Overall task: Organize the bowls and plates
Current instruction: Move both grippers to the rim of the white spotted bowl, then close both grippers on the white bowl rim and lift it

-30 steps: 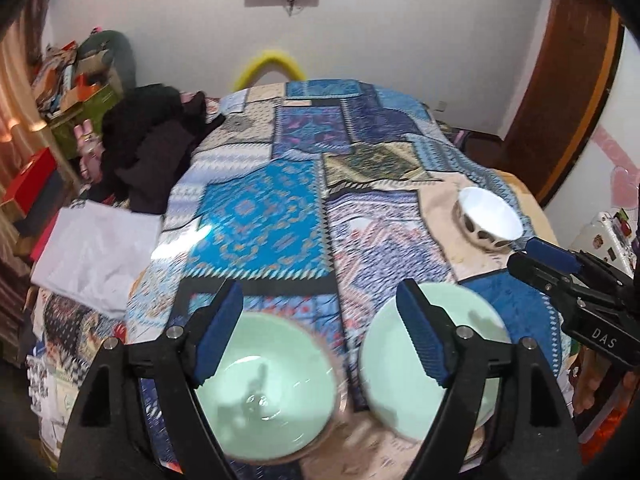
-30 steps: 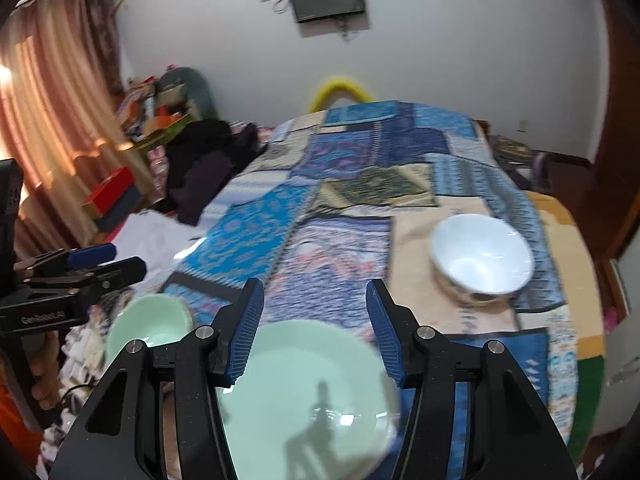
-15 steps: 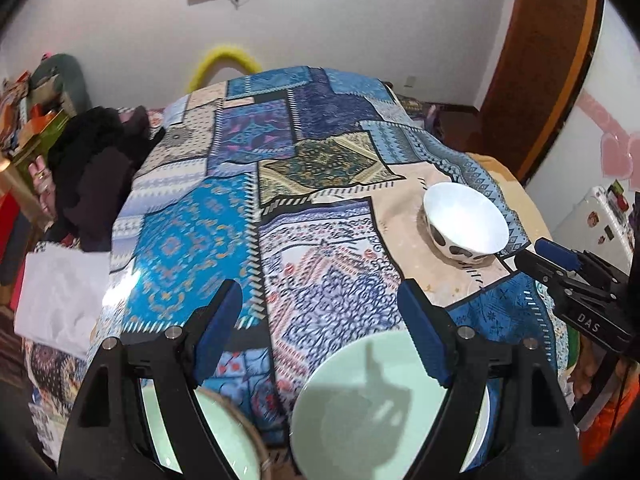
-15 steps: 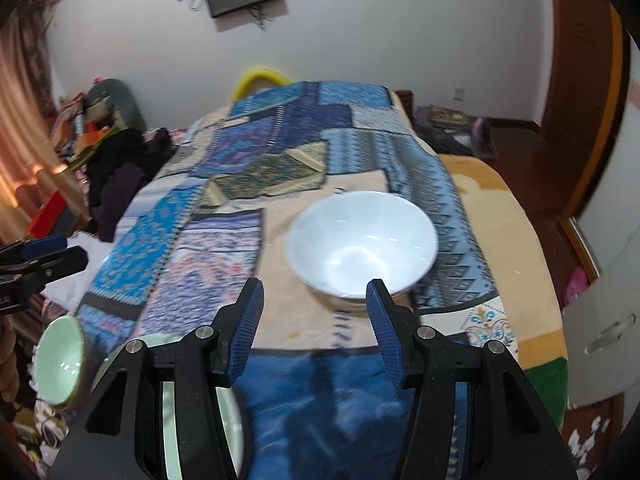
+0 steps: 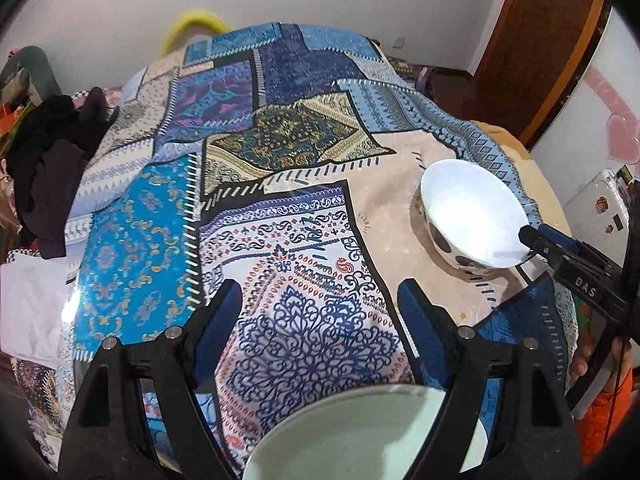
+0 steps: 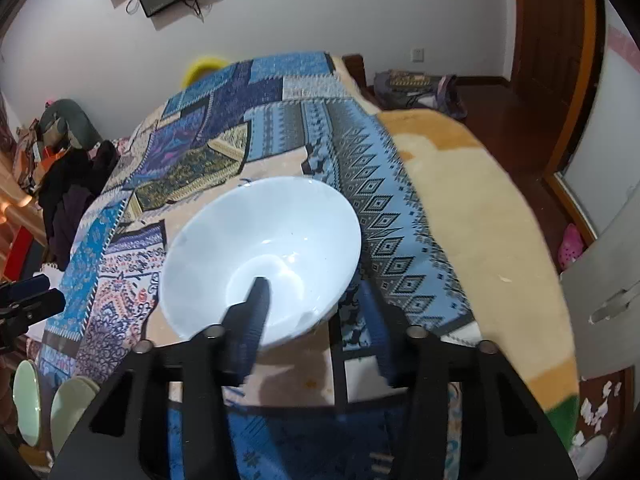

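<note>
1. My right claw (image 6: 316,304) is closing over the near wall of the white bowl (image 6: 260,256): one finger inside, the other outside, and I cannot tell if the pads press yet.
2. That bowl is empty, white inside with dark spots outside, sitting on the patchwork-covered surface (image 5: 280,240).
3. My left claw (image 5: 320,320) stands wide open and holds nothing, above the far rim of an empty pale green plate (image 5: 360,436).
4. Another pale green dish (image 6: 26,400) lies at the left edge, beside the plate.

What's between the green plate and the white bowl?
Only bare patterned cloth between the green plate and white bowl, in the left wrist view.
</note>
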Demonstrator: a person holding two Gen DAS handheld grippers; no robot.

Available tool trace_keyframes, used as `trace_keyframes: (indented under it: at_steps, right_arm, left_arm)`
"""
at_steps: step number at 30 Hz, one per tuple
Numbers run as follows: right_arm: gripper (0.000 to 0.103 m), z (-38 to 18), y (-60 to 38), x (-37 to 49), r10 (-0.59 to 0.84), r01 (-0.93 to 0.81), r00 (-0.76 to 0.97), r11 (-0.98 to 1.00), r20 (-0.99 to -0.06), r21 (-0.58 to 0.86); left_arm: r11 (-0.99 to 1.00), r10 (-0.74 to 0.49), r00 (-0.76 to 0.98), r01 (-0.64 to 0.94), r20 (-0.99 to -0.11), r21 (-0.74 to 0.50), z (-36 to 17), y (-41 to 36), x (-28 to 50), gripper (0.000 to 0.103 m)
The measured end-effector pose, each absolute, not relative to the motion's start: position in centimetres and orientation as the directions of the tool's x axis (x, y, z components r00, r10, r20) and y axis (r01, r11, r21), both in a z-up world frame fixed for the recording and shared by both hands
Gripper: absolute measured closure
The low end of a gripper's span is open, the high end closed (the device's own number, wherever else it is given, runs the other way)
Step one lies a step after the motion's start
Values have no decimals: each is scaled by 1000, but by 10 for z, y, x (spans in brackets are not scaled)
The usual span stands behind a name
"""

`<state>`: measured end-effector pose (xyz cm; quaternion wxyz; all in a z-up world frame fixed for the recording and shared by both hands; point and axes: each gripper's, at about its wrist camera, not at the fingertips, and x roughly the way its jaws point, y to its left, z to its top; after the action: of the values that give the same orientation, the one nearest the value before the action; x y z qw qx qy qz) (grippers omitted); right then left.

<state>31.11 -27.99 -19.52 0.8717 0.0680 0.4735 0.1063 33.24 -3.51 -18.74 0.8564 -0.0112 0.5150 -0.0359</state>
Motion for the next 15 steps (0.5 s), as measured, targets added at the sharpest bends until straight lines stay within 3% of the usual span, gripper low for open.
trace_keyframes:
  at_steps: [7,15]
  right_arm:
    - [79,-216,-278,331,249,-113,482,969,-840,222]
    - [81,-211,-262,321,298,-220,468,951,-832,217]
  left_arm:
    - [996,-77,450,64,-890,-54,-198,-41,345,23]
    - [994,-104,448,87,-888,-73,-199,-54,355,23]
